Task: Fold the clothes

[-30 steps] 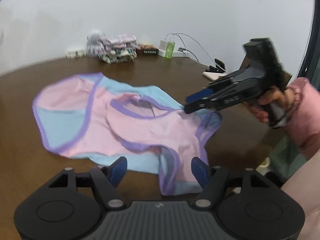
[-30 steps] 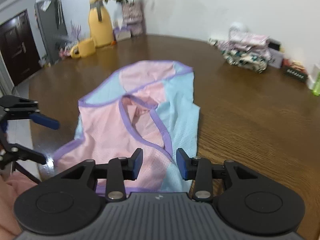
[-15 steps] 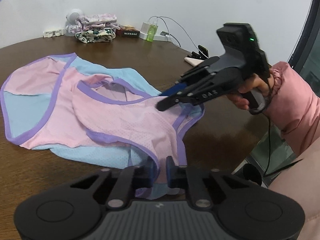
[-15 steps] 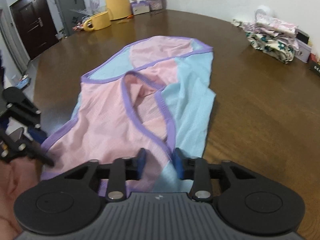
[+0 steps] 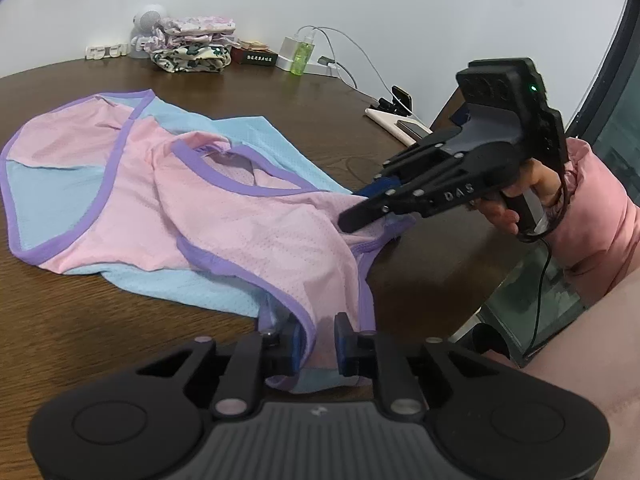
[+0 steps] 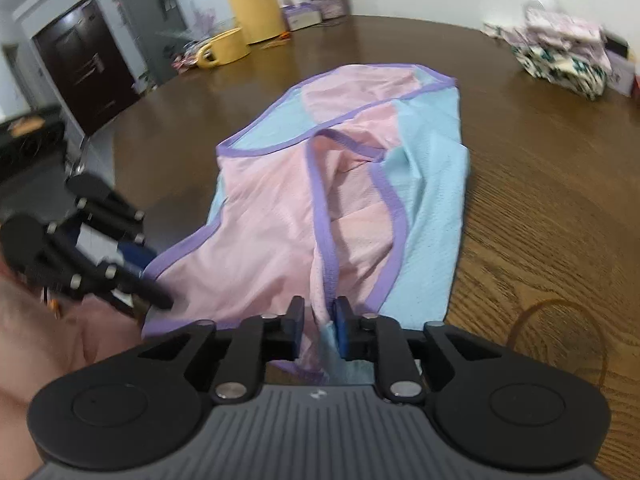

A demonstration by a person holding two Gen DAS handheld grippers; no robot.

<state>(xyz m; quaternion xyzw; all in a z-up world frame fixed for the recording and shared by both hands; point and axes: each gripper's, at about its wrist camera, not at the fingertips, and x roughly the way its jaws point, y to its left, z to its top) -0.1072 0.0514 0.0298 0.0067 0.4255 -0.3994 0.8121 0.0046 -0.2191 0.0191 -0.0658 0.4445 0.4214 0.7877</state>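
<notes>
A pink and pale-blue mesh garment (image 5: 248,216) with purple binding lies spread on the dark wood-grain table (image 5: 100,320), its near hem drawn up off the surface toward the table's near edge. The fabric is thin and perforated, rumpled around a curved purple-trimmed opening in the middle.

The left gripper (image 5: 316,342) has that hem between its blue pads; its jaws are opening slightly, yet the cloth is still pinched there. The right gripper (image 6: 318,326) is narrow too, clamped on a bunched fold of pink and blue at the same near edge.

The left wrist view alone shows the right gripper from outside (image 5: 370,210) — black linkage, a green light on its body, held by a hand (image 5: 508,204) in a pink sleeve (image 5: 592,216) — plus a green bottle (image 5: 301,56) and cables along the far edge by the white wall. The right wrist view, blurred, alone shows a yellow jug (image 6: 252,0), a yellow mug (image 6: 224,48) and a dark door (image 6: 84,64) beyond the far rim. Both show the folded floral clothes (image 5: 192,46) at the far edge

Bare wood lies open beyond the garment and to its right — well apart from the clutter
</notes>
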